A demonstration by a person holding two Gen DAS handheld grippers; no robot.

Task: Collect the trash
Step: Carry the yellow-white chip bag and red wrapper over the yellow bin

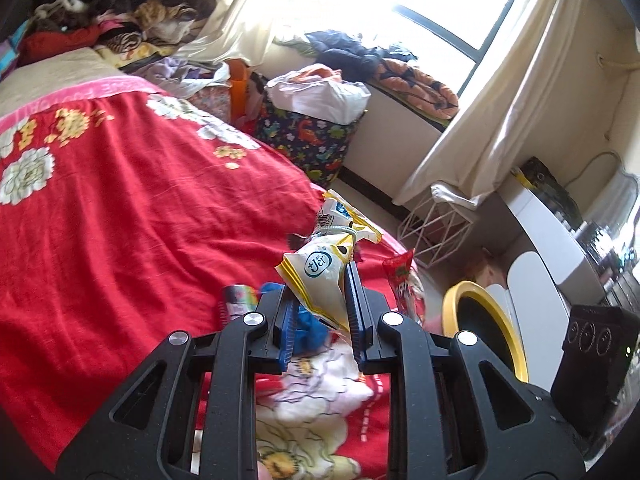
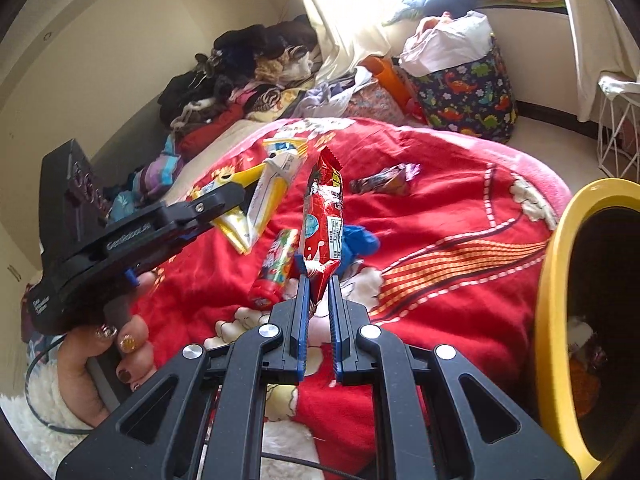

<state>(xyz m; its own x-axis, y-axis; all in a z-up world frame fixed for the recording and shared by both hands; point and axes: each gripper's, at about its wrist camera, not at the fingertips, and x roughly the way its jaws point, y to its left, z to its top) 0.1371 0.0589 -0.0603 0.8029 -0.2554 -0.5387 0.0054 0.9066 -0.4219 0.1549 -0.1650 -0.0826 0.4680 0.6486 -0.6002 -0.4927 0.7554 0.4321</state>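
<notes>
Carrying is the step in hand: left gripper [image 1: 320, 296] fingers clamp a white-and-yellow wrapper [image 1: 320, 280], right gripper [image 2: 318, 280] fingers pinch a red wrapper [image 2: 324, 216], both above the bed [image 2: 460, 200]. Next, probably, release over the yellow-rimmed bin [image 2: 560, 280].

Your left wrist cam looks forward and down along its fingers over the red bedspread [image 1: 120, 208], facing the window [image 1: 452, 4] and the dinosaur-print bag [image 1: 308, 140], close above the bed. Your right wrist cam looks down across the same bedspread [image 2: 440, 200] from the side, with the left gripper [image 2: 228, 196] in frame at left. Both views share the bedspread, the bag [image 2: 468, 96] and the yellow-rimmed bin [image 1: 488, 328] [image 2: 556, 280].
</notes>
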